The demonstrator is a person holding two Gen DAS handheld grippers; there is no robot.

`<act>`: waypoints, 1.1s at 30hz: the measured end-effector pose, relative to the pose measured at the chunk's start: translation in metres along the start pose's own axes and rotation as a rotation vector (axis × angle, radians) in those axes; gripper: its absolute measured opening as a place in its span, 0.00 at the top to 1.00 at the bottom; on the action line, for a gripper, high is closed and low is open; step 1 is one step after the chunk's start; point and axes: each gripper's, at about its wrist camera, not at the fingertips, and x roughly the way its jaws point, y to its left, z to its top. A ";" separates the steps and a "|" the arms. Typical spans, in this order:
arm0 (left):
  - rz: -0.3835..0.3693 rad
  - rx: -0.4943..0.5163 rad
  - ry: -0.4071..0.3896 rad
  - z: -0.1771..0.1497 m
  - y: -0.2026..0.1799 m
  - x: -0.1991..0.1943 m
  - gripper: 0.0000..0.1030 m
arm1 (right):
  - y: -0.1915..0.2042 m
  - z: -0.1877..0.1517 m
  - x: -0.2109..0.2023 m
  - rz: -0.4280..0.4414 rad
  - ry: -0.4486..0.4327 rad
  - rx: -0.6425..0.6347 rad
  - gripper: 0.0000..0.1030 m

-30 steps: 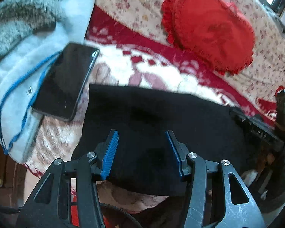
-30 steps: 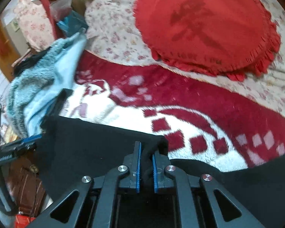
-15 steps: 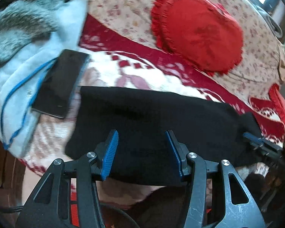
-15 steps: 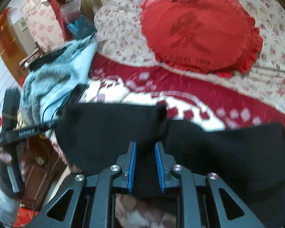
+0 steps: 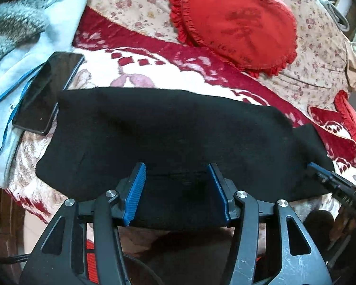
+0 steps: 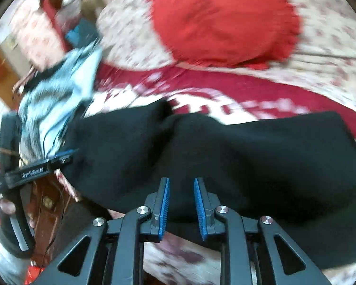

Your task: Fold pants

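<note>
The black pants [image 5: 168, 133] lie folded in a long band across the red and white blanket [image 5: 154, 71]; they also show in the right wrist view [image 6: 249, 152]. My left gripper [image 5: 176, 173] is wide open over the near edge of the pants, holding nothing. My right gripper [image 6: 180, 185] is partly open just above the near edge of the pants, with no cloth between its blue pads [image 6: 165, 204]. A raised corner of fabric [image 6: 162, 109] sticks up at the fold. The right gripper's tip [image 5: 320, 169] shows at the right in the left wrist view.
A black phone [image 5: 47, 90] lies on a pale blue fleece [image 5: 19, 54] just left of the pants. A red ruffled cushion [image 5: 237, 23] sits on the floral bedspread [image 5: 135, 2] behind. The bed's near edge runs under both grippers. The left gripper's handle [image 6: 30, 173] shows at left.
My right gripper let go of the pants fold, opened and pulled back toward the bed's edge. The cloth dropped flat. My left gripper drew back slightly, still open.
</note>
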 end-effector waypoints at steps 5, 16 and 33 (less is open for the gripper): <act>-0.033 0.019 -0.007 0.006 -0.017 0.000 0.49 | -0.080 -0.018 -0.043 -0.114 -0.034 0.221 0.67; -0.023 0.066 0.019 0.014 -0.043 0.012 0.49 | -0.164 -0.006 -0.034 0.034 -0.088 0.519 0.70; -0.030 0.084 0.035 0.005 -0.054 0.013 0.49 | -0.150 -0.062 -0.090 -0.145 -0.113 0.346 0.96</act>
